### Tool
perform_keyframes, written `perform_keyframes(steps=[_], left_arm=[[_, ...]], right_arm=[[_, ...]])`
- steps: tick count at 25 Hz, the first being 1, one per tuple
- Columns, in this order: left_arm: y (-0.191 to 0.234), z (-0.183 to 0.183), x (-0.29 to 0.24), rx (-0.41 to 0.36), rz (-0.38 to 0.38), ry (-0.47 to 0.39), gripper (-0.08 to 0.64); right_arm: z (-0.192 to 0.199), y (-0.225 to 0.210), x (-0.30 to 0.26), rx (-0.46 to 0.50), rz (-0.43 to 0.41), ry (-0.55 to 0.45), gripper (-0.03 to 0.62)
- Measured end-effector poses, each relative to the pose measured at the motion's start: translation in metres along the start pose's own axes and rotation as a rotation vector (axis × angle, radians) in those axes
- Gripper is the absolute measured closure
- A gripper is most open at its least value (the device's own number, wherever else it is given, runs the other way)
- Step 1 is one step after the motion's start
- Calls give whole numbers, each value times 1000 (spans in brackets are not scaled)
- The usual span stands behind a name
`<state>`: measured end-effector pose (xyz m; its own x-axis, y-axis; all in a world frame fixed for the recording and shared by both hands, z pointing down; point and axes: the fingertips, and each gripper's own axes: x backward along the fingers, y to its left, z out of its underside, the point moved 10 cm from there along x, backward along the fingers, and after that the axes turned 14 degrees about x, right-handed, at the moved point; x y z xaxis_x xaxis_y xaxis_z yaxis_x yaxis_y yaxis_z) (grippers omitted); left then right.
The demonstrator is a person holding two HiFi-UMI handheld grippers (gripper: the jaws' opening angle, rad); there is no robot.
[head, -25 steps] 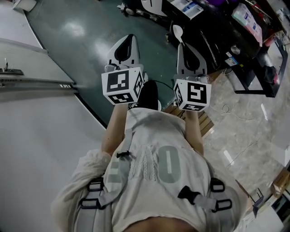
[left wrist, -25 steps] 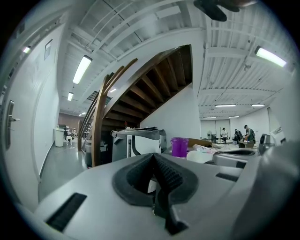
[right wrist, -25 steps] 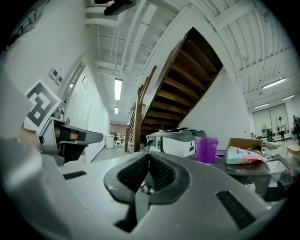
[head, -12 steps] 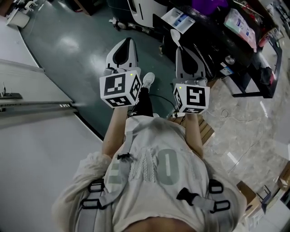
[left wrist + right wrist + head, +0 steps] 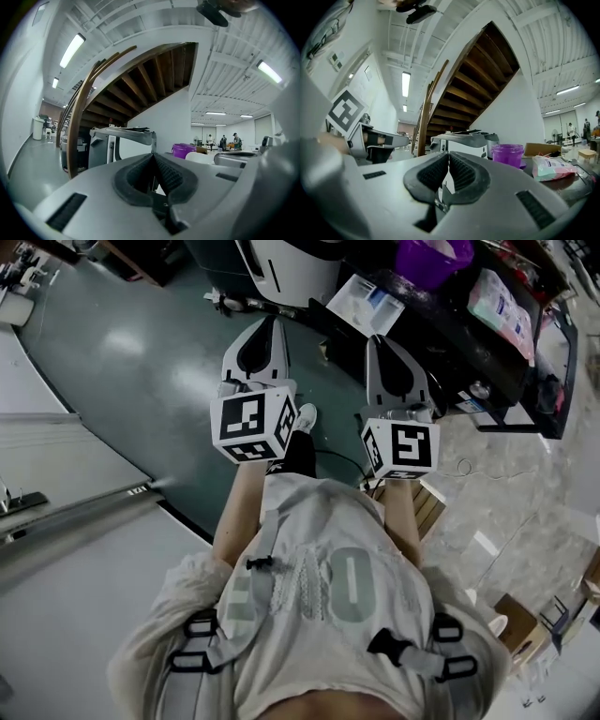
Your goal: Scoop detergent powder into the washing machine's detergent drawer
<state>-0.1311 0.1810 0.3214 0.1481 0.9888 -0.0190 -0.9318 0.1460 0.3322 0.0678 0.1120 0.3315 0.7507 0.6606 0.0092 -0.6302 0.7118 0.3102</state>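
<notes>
Left gripper, held out over the dark green floor: in its own view the ribbed pads meet at the tips in a closed V, with nothing between them and no contact with anything. Beyond it, well apart, stands the white machine, under the wooden stair; in the head view it sits at the top edge, ahead of both grippers and between their lines. No drawer can be made out on it. Right gripper, level with the left one: its pads lie parallel and nearly together, leaving only a narrow slit, clamped on a pale strip low in that slit; what the strip belongs to cannot be read. To the right of the machine, a purple tub stands on the dark table, with a pale packet lying just right of it. Both are well clear of the right gripper's tips.
</notes>
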Motion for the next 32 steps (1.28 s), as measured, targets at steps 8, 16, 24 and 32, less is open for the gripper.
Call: perform_keyframes(steps=[8,16,24,32], left_arm=[[46,-32,-120,-23,80,16,540],[72,-51,-204,-48,166,35,540],[69,-46,-223,-37,205,63,540],[53,-41,-226,-40,178,66,540]], right_arm=[[-10,-27,-115,5,57,22,581],[-9,-45,-189,-21,138,28,583],[-7,-52,-202,-21,153,49,583],[1,-67,-200,-38,121,45,583]])
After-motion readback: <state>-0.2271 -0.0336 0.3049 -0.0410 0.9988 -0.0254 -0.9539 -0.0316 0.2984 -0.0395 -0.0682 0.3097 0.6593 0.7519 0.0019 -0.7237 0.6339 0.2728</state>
